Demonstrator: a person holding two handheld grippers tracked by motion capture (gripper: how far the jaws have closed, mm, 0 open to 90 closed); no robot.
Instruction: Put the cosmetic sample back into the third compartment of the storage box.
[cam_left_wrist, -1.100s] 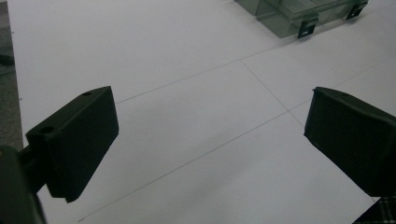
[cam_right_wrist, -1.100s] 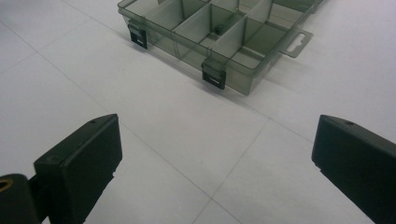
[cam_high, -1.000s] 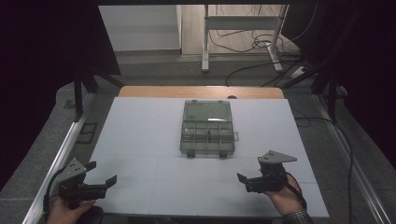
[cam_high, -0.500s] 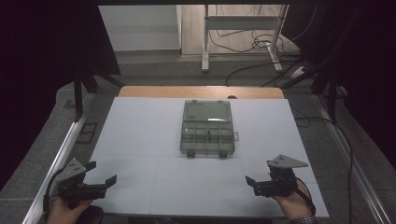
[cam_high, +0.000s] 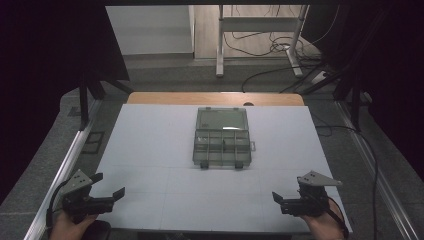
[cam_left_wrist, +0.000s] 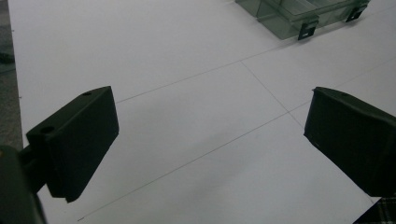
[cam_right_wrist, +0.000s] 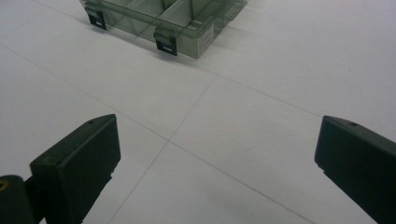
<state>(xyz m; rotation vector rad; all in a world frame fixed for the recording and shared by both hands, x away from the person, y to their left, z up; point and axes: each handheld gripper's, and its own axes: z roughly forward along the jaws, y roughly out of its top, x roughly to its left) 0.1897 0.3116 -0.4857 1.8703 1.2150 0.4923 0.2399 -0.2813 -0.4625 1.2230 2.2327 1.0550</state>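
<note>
Two grippers wait near you, well apart from the box (cam_high: 221, 138) at the table (cam_high: 150, 150) middle. The high view shows its open lid; the gripper views cut it off and show only its latches. Your left gripper (cam_high: 111, 187) and right gripper (cam_high: 278, 200) have jaws spread wide, holding nothing.

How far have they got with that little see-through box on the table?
The compartment box already lies open, lid flat behind it, and its compartments look empty. Nothing is in hand: the left tongs and right tongs hover open near the table's front edge, apart from the box. Any handling remains.
</note>
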